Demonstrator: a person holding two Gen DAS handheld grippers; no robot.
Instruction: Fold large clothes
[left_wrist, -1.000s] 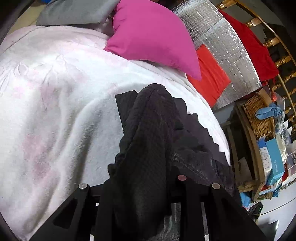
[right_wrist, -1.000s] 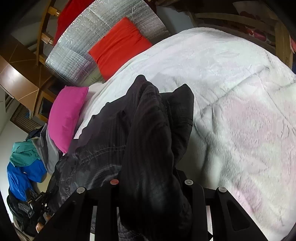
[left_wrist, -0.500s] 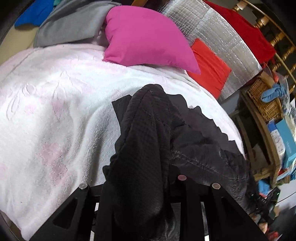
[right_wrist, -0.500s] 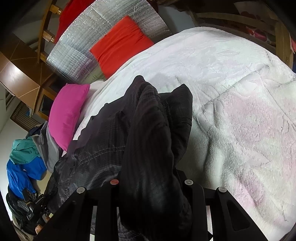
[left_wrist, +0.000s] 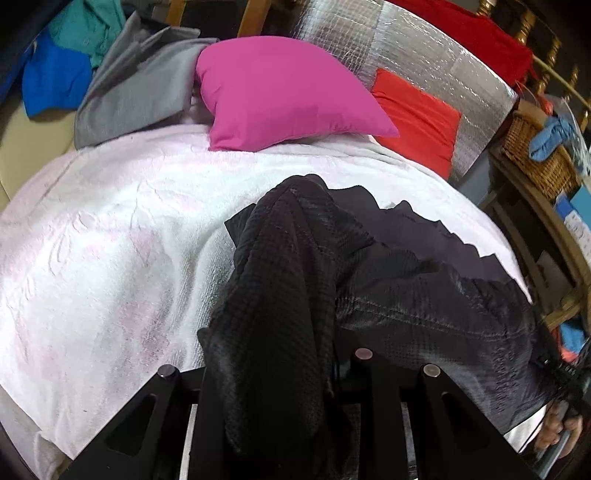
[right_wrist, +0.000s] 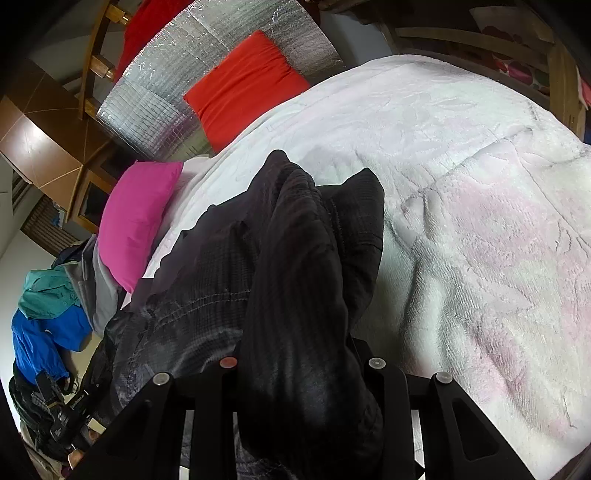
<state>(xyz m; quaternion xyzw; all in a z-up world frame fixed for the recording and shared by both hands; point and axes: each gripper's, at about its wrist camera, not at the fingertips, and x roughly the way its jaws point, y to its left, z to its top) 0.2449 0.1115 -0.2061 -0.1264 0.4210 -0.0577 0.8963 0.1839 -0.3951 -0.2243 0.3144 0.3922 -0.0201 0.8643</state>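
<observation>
Even, soft indoor light; glare glints on the silver foil panel (left_wrist: 424, 62). Strong fisheye bending, dark vignetted corners, slight softness toward edges.

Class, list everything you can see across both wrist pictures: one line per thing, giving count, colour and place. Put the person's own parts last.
Large dark checked garment: one, black-grey, bunched on the blanket, stretched between both grippers.
Fluffy bed blanket: one, white with faint pink, covering the bed.
Magenta pillow: one, at the bed's head.
Orange-red cushion: one, against the foil.
Quilted foil sheet: one, silver, leaning behind the cushions.
Grey cloth: one, left of the magenta pillow.
Blue and teal clothes: heap, beyond the grey cloth.
Wicker basket: one, tan, on the wooden shelf.
Left hand-held gripper: black, shut on garment.
Right hand-held gripper: black, shut on garment.
</observation>
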